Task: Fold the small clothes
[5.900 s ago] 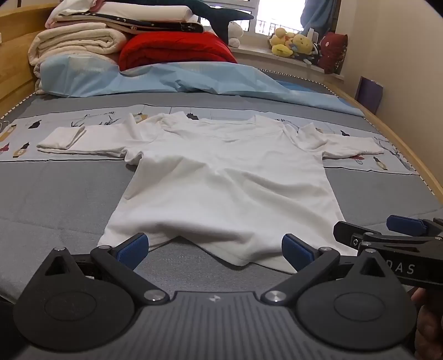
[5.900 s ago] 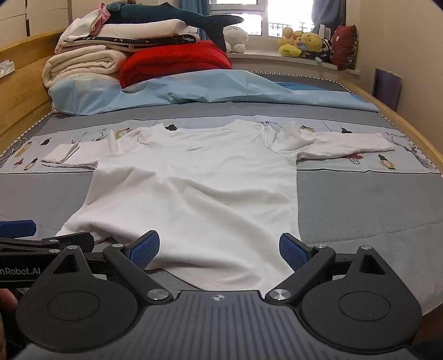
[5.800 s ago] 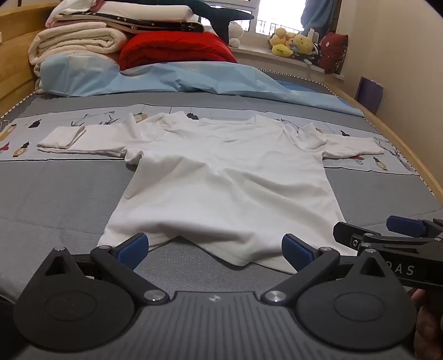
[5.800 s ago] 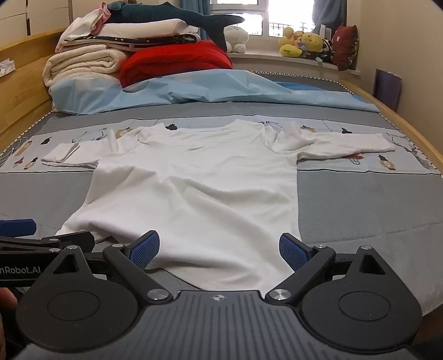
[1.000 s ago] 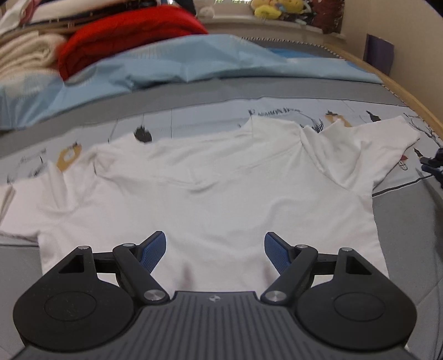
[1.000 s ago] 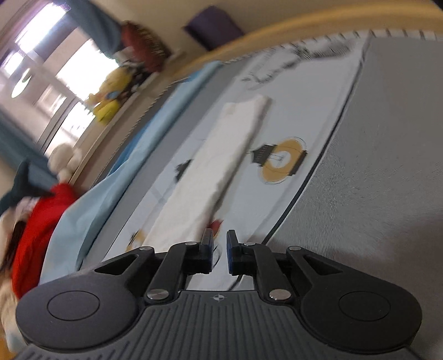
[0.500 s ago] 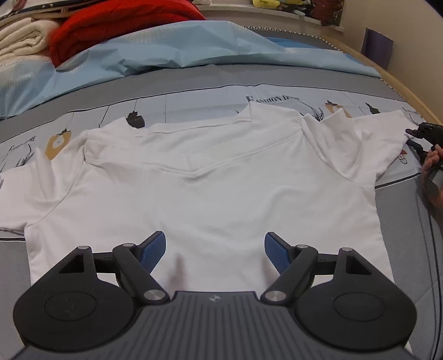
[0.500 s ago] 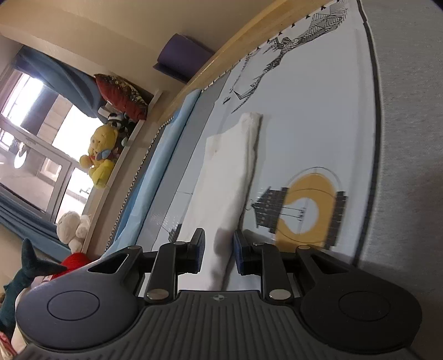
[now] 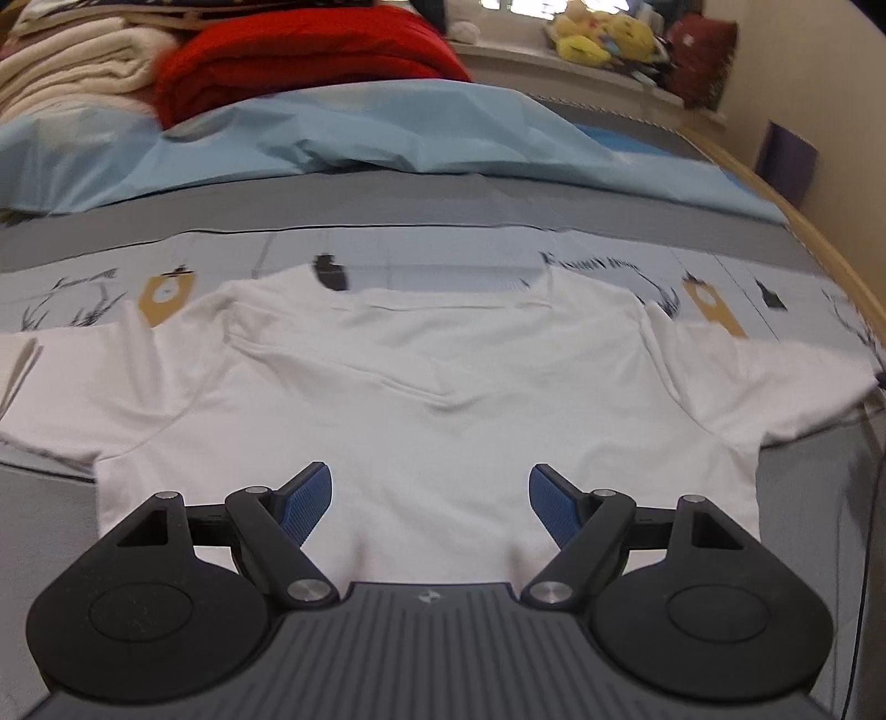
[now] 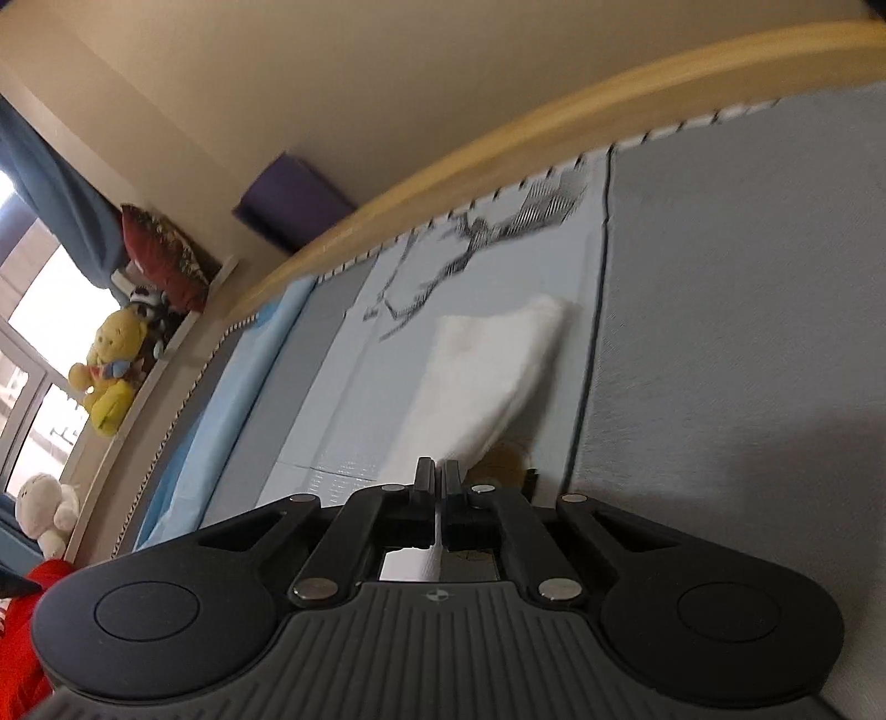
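A white short-sleeved shirt [image 9: 432, 387] lies spread flat on the bed, collar toward the far side. My left gripper [image 9: 431, 498] hovers over the shirt's middle, blue pads wide apart and open, with nothing pinched. In the right wrist view the shirt's right sleeve [image 10: 493, 365] runs away from my right gripper [image 10: 437, 476]. Its jaws are shut, and a thin strip of white cloth shows between the fingers. The sleeve's near part is hidden behind the gripper body.
Folded cream blankets [image 9: 72, 50] and a red quilt [image 9: 299, 55] are stacked at the head of the bed behind a rumpled light blue sheet [image 9: 387, 138]. Stuffed toys [image 10: 111, 376] sit on the window ledge. A wooden bed rail [image 10: 498, 149] borders the right side.
The right jaws, slightly apart around the sleeve half a second ago, have closed on it and the view has tilted up. The left gripper has shifted sideways over the shirt, still open.
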Demonstrator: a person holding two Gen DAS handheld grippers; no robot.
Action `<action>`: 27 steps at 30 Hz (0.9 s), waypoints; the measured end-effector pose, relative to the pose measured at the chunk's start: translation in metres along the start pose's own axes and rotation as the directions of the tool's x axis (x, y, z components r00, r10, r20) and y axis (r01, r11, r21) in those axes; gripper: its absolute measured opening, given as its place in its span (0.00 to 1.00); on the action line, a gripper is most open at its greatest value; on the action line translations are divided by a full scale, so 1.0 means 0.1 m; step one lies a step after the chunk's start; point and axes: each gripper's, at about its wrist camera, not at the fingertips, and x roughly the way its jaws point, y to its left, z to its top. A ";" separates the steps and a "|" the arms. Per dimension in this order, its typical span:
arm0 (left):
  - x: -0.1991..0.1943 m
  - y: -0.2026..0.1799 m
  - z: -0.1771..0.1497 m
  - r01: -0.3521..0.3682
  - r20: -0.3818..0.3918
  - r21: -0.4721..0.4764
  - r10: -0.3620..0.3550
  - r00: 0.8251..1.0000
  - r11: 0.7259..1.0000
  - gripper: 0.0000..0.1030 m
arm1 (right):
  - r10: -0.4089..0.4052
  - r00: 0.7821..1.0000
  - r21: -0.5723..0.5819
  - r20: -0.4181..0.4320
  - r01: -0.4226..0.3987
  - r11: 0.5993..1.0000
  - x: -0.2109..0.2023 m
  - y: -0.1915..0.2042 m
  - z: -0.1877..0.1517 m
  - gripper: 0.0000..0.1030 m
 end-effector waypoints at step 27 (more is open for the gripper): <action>-0.02 1.91 0.48 -0.007 -0.032 -0.511 -0.010 0.999 0.860 0.41 | 0.019 0.737 -0.505 -0.675 -0.481 0.717 -1.95 1.37 -2.67 0.21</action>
